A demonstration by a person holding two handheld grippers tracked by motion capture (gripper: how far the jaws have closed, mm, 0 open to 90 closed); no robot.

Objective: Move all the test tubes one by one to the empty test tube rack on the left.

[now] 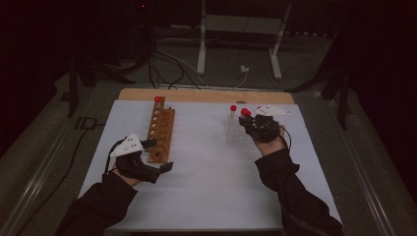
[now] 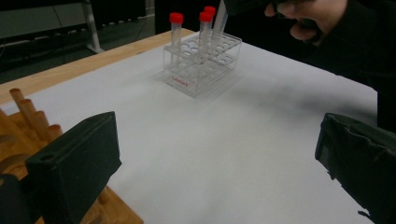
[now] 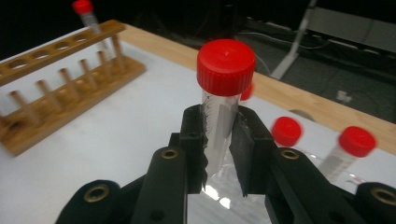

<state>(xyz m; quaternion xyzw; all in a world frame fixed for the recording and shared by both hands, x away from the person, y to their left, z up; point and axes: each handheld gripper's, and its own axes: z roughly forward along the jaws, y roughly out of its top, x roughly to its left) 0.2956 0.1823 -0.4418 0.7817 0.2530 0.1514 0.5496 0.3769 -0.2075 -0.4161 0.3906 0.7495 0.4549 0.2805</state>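
- The right gripper (image 3: 219,154) is clamping a clear red-capped tube (image 3: 223,100) between its black jaws; the pads are pressing on the tube's wall below the cap, and the tube is standing roughly upright just above the clear plastic rack (image 2: 201,63).
- In the high view the right gripper (image 1: 252,123) is hovering at that rack (image 1: 236,132), on the right half of the table, with a grey three-cornered plate on top of it.
- Other red-capped tubes (image 2: 176,35) are standing in the clear rack — their number is hard to tell.
- The left gripper (image 2: 219,158) is holding its jaws wide apart with nothing between them; it is sitting low at the near end of the wooden rack (image 1: 161,129).
- One red-capped tube (image 1: 158,101) is standing at the far end of the wooden rack; its other holes are looking empty.
- A white sheet (image 1: 206,167) is covering the table, leaving a strip of bare wood (image 1: 206,95) showing along the far edge.
- The room is lying dark around the table — cables (image 1: 167,64) are trailing over the floor behind it, and a pale metal frame on two legs (image 1: 241,34) is standing farther back.
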